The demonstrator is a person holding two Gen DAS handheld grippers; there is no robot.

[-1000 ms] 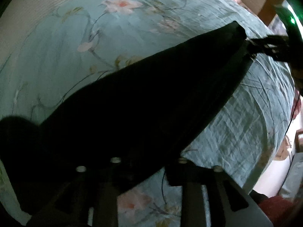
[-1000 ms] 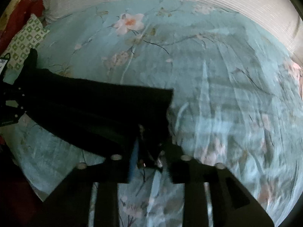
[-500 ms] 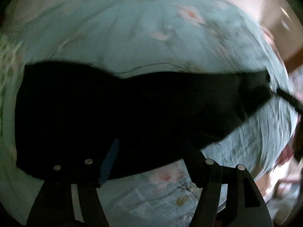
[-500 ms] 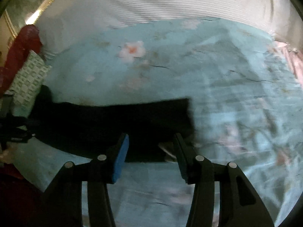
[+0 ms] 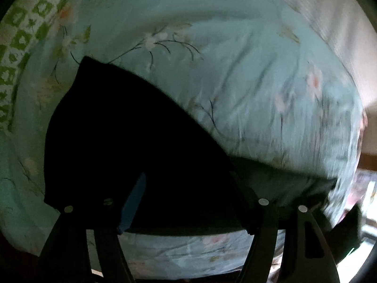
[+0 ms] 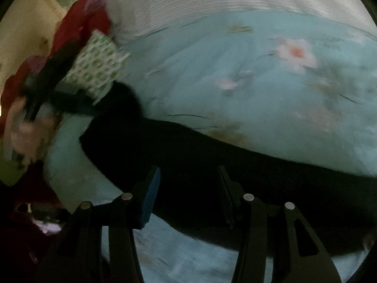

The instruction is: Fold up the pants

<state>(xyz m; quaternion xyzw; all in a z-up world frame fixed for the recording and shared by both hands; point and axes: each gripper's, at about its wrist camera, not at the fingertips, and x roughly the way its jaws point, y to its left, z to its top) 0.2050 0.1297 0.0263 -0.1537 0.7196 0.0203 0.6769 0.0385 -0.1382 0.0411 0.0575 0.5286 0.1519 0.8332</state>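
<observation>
**Both grippers wide open over black pants on the bed**

Here is the left gripper (image 5: 188,202), and its fingers (image 5: 133,202) are spread wide with nothing between them. A blue pad shows on the inner face of the left-hand finger. The pants (image 5: 132,141) lie flat on the bed (image 5: 259,82), a dark mass with almost no detail visible in it. In this view they run from a far-left corner down toward the near right, passing right under the open fingers. A thinner dark band trails off to the right at the near edge. The bed wears a pale blue floral cover, creased in places. At the far left sits a pillow (image 5: 16,37) in a green-and-white check.

Over to the right wrist view. The right gripper (image 6: 188,193) also hangs open, fingers (image 6: 149,198) well apart and holding nothing, again with a blue pad on the left-hand one. The pants (image 6: 212,165) stretch across the near part of the bed (image 6: 259,94), from a rounded end at the left out to the right edge of the frame. The gripper hovers over their middle. Whether the fingertips touch the cloth cannot be told. Just beyond the pants' left end lies the pillow (image 6: 99,66), and past it something red (image 6: 80,30), blurred. Along the far side runs a white ribbed cover (image 6: 212,2).
</observation>
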